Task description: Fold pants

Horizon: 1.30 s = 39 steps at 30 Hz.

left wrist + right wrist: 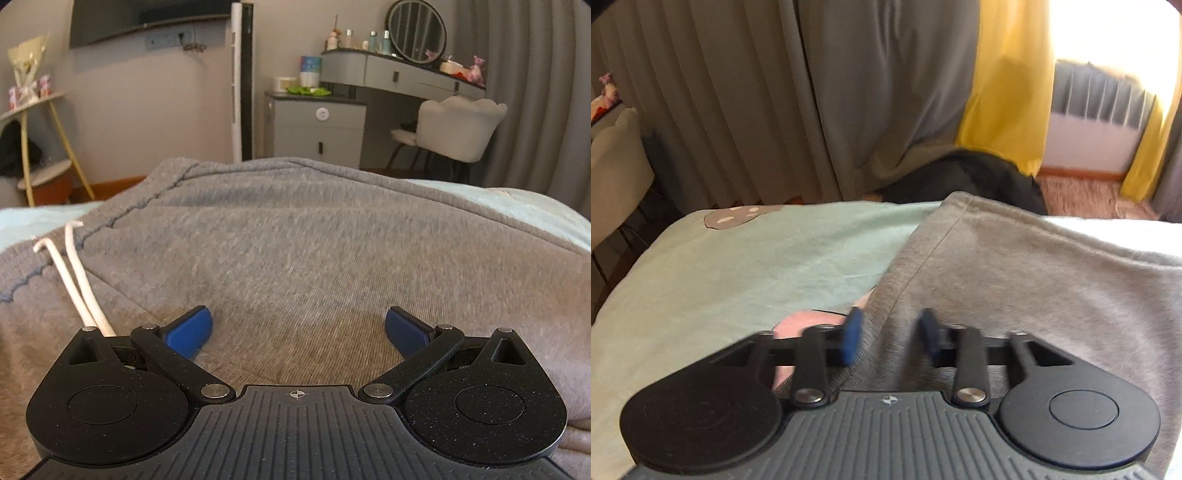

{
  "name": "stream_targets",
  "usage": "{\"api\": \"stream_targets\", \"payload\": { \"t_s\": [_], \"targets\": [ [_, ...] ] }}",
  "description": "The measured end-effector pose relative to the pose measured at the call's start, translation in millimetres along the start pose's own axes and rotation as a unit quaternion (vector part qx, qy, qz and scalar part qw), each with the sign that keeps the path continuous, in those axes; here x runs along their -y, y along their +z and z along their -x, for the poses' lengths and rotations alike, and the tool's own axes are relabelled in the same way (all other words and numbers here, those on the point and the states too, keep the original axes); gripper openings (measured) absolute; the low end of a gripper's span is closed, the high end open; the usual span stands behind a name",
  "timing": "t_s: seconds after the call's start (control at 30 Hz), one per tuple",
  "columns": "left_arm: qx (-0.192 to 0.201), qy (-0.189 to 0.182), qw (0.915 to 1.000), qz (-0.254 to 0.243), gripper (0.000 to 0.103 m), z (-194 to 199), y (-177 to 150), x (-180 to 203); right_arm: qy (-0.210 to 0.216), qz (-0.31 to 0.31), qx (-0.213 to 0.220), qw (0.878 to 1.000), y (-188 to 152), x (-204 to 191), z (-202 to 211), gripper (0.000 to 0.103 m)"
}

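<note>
Grey sweatpants (303, 236) lie spread on a pale green bed sheet (22, 221). Two white drawstrings (75, 280) lie on the cloth at the left. My left gripper (298, 328) is wide open just above the grey fabric, holding nothing. In the right wrist view a grey pant leg (1015, 266) runs away to its hemmed end near the bed's far edge. My right gripper (892, 334) is open with a narrow gap, its blurred blue pads astride the leg's left edge, gripping nothing that I can see.
The sheet (738, 266) carries a pink print by the right gripper. Beyond the bed stand a grey vanity desk (399, 77), a white chair (454, 129), a gold-legged side table (40, 147), grey curtains (775, 92) and a yellow curtain (1008, 85).
</note>
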<state>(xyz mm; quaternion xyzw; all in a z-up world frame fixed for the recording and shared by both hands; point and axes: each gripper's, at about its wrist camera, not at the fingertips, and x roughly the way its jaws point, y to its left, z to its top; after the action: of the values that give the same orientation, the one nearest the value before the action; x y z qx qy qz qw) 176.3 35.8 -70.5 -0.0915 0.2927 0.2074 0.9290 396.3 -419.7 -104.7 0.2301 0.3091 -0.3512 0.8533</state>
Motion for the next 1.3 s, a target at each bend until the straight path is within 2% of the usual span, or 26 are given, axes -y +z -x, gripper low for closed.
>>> {"api": "stream_targets", "payload": {
  "t_s": [0.13, 0.23, 0.37, 0.43, 0.47, 0.6, 0.67, 0.73, 0.77, 0.8, 0.87, 0.9, 0.97, 1.03, 1.07, 1.1, 1.13, 1.23, 1.3],
  "targets": [
    [0.004, -0.004, 1.0, 0.001, 0.103, 1.1, -1.0, -0.7, 0.029, 0.002, 0.033, 0.999, -2.4, 24.4, 36.2, 0.01],
    [0.004, -0.007, 1.0, 0.004, 0.103, 1.3, 0.1, -2.2, 0.075, -0.002, 0.069, 0.995, -12.5, 63.5, 90.1, 0.008],
    [-0.001, -0.018, 0.9997, 0.015, 0.103, 4.4, 3.6, -6.8, 0.101, 0.003, 0.11, 0.989, -60.6, 136.5, 172.7, 0.007],
    [-0.004, -0.031, 0.9992, 0.025, 0.103, 8.0, 5.9, -9.6, 0.096, -0.018, 0.107, 0.989, -96.1, 175.3, 200.6, 0.007],
    [-0.004, -0.042, 0.9986, 0.031, 0.103, 10.6, 7.1, -11.7, 0.089, -0.025, 0.092, 0.991, -115.1, 192.3, 208.5, 0.007],
    [-0.002, -0.072, 0.9963, 0.047, 0.103, 21.2, 11.8, -18.1, 0.052, -0.03, 0.024, 0.998, -174.5, 241.1, 207.8, 0.006],
    [-0.001, -0.084, 0.9954, 0.047, 0.103, 25.4, 16.4, -20.6, 0.063, -0.038, 0.037, 0.997, -179.1, 253.3, 214.9, 0.007],
    [-0.003, -0.104, 0.9928, 0.06, 0.103, 28.0, 22.0, -24.7, 0.073, -0.056, 0.043, 0.995, -168.5, 258.0, 220.3, 0.02],
    [-0.006, -0.114, 0.9912, 0.066, 0.103, 27.6, 24.8, -26.1, 0.079, -0.053, 0.044, 0.995, -162.9, 258.3, 219.2, 0.034],
    [-0.015, -0.128, 0.9892, 0.071, 0.103, 26.7, 28.6, -27.5, 0.076, -0.045, 0.049, 0.995, -159.3, 258.6, 217.2, 0.039],
    [-0.032, -0.146, 0.9856, 0.079, 0.103, 25.0, 36.7, -28.2, 0.055, -0.03, 0.054, 0.997, -149.7, 255.6, 213.0, 0.042],
    [-0.04, -0.157, 0.983, 0.086, 0.103, 24.3, 42.0, -27.6, 0.061, -0.033, 0.052, 0.996, -144.1, 260.2, 207.1, 0.044],
    [-0.053, -0.18, 0.9764, 0.107, 0.103, 22.6, 52.9, -24.0, 0.065, -0.043, 0.046, 0.996, -135.0, 265.6, 197.4, 0.044],
    [-0.07, -0.213, 0.9694, 0.1, 0.103, 12.1, 66.8, -10.6, 0.075, -0.058, 0.038, 0.995, -129.9, 273.4, 185.7, 0.041],
    [-0.079, -0.226, 0.9664, 0.093, 0.103, 3.0, 73.2, -2.1, 0.084, -0.072, 0.036, 0.993, -128.8, 278.5, 181.6, 0.03],
    [-0.089, -0.229, 0.9653, 0.089, 0.103, -6.8, 77.7, 5.8, 0.094, -0.085, 0.036, 0.991, -128.0, 283.1, 179.0, 0.01],
    [-0.105, -0.224, 0.9647, 0.089, 0.103, -19.8, 81.5, 13.3, 0.103, -0.094, 0.035, 0.99, -127.4, 286.1, 179.3, 0.004],
    [-0.153, -0.218, 0.9566, 0.117, 0.102, -55.6, 83.4, 20.8, 0.133, -0.109, 0.036, 0.984, -127.4, 295.4, 180.7, 0.004],
    [-0.171, -0.203, 0.9524, 0.151, 0.092, -76.2, 83.3, 19.4, 0.15, -0.119, 0.03, 0.981, -128.6, 301.5, 180.0, 0.009]
  ]
}}
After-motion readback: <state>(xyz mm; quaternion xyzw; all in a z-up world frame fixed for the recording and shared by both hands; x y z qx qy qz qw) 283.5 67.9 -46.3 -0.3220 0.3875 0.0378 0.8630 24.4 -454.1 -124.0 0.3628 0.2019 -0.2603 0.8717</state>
